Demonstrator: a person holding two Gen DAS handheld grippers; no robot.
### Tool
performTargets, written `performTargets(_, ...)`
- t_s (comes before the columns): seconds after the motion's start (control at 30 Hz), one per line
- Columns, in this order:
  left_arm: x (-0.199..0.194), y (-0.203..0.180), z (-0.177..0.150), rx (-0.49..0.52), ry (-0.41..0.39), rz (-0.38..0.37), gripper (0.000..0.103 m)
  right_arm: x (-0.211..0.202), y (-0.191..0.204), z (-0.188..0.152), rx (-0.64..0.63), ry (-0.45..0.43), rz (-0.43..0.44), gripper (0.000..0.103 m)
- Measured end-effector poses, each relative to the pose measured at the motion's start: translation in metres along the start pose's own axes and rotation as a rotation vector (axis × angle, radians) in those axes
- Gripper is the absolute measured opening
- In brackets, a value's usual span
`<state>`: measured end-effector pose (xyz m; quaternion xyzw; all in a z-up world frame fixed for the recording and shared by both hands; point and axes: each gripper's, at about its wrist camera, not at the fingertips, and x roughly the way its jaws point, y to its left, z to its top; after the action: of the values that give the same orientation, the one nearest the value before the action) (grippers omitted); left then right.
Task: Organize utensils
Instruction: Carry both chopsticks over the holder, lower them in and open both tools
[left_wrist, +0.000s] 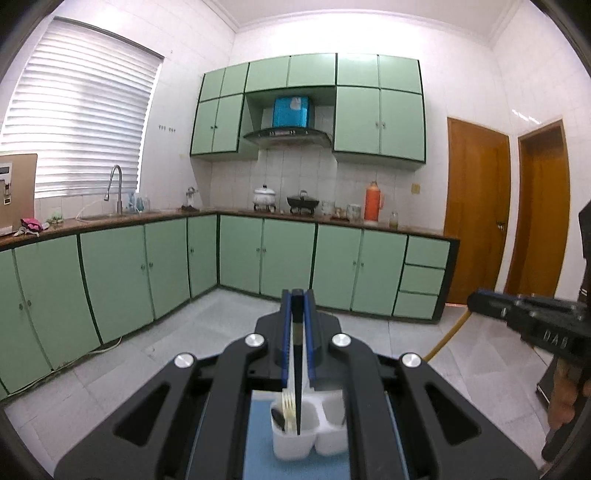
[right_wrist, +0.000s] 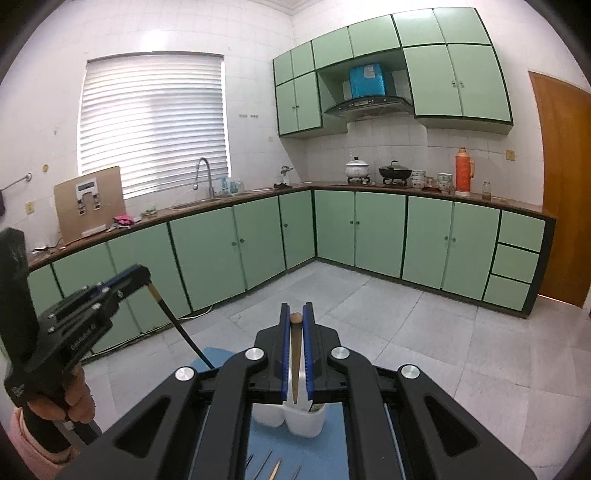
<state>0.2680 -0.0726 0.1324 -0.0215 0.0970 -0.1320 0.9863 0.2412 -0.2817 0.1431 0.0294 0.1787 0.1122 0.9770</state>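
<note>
A white two-compartment utensil holder (left_wrist: 310, 432) stands on a blue mat (left_wrist: 266, 458); its left cup holds a pale fork (left_wrist: 288, 406) and a dark spoon (left_wrist: 277, 419). My left gripper (left_wrist: 297, 295) is shut on a black chopstick (left_wrist: 296, 373) whose tip reaches down into the left cup. My right gripper (right_wrist: 295, 308) is shut on a brown wooden chopstick (right_wrist: 294, 362) that points down over the holder (right_wrist: 291, 415). The left gripper also shows in the right wrist view (right_wrist: 142, 275) with its black chopstick (right_wrist: 181, 328). Several more sticks (right_wrist: 275, 467) lie on the mat (right_wrist: 332, 450).
Green kitchen cabinets (left_wrist: 280, 254) line the far walls with a sink (left_wrist: 99, 217), pots (left_wrist: 264, 197) and an orange thermos (left_wrist: 373, 203) on the counter. Brown doors (left_wrist: 476, 210) are at the right. A yellow hose (left_wrist: 448, 334) lies on the tiled floor.
</note>
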Motion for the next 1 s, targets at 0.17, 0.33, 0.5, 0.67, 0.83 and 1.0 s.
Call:
performTargets(0.17, 0.044, -0.004, -0.006, -0.003, 0.007, 0.003, 0.006, 0.045, -0.008, -0.002, 0.007, 0.036, -0.026, 0.007)
performTargets(0.33, 0.085, -0.004, -0.037, 0.003, 0.072, 0.018, 0.006, 0.085, -0.015, -0.027, 0.037, 0.089, -0.029, 0.007)
performTargets(0.5, 0.107, 0.004, -0.063, -0.011, 0.132, 0.026, 0.006, 0.109, -0.019, -0.051, 0.059, 0.121, -0.031, 0.007)
performTargets(0.67, 0.12, 0.013, -0.08, -0.014, 0.178, 0.039, 0.006, 0.125, -0.024, -0.07, 0.076, 0.151, -0.04, 0.007)
performTargets(0.83, 0.125, 0.021, -0.095, -0.02, 0.216, 0.047, 0.006, 0.13, -0.03, -0.083, 0.101, 0.172, -0.046, 0.007)
performTargets(1.0, 0.119, 0.031, -0.102, -0.039, 0.232, 0.051, 0.012, 0.125, -0.037, -0.09, 0.108, 0.186, -0.058, 0.017)
